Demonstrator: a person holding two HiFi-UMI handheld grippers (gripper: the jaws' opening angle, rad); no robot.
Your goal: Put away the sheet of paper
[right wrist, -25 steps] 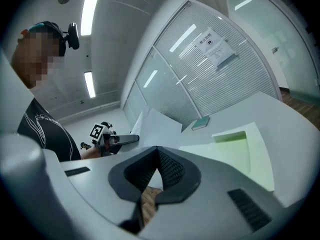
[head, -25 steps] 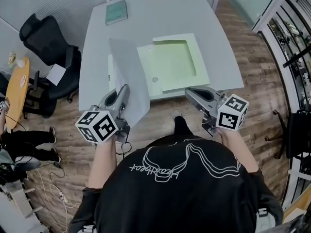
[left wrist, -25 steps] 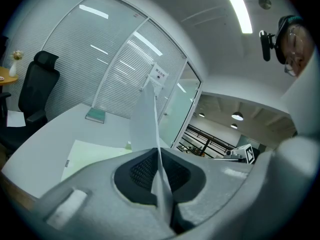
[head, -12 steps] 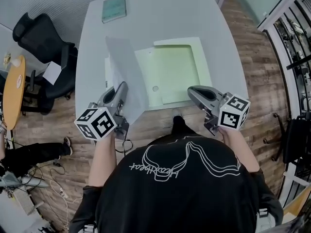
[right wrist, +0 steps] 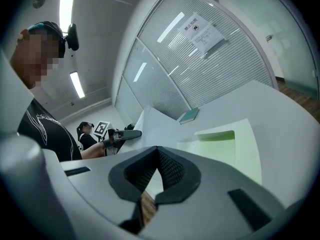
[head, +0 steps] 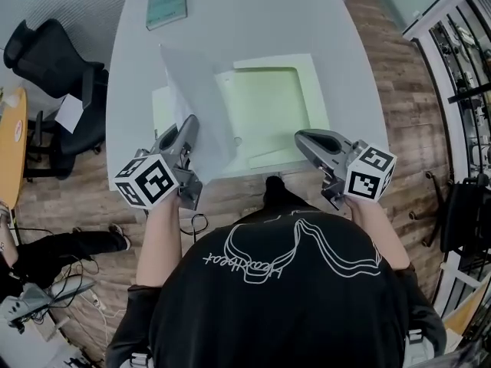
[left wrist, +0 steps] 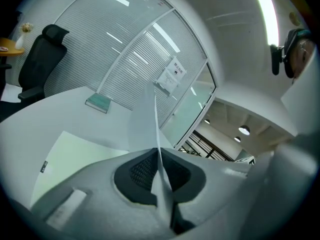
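1. Far left, off the tabletop: an orange round table [head: 11, 140] and a black office chair [head: 50, 71], the chair just beside the tabletop's left edge. A seated person's legs [head: 57, 245] are on the wood floor nearer the camera.
2. Teal book [head: 166, 4] lies flat at the far-left corner of the tabletop [head: 253, 21], well apart from everything else.
3. Left gripper [head: 187, 127] is over the near-left part of the tabletop, jaws clamped on the near corner of the sheet of paper [head: 192, 90]. The left gripper view shows the sheet edge-on, pinched between the pads.
4. The sheet stands up out of the jaws, leaning toward the far-left. In the head view it covers the left strip of the green tray (can't tell if its far edge touches anything).
5. Pale green tray [head: 265, 106] lies flat on the near half of the tabletop, roughly centred, its near edge close to the tabletop's near edge. It has a square recess with a small round mark at the recess's near-left corner.
6. Right gripper [head: 301, 138] is over the tray's near-right corner. Its jaw tips are together with nothing between them (floor and tabletop show through the gap behind the tips).
7. Far right: a metal rack [head: 460, 67] stands on the wood floor, well apart from the tabletop's right edge.
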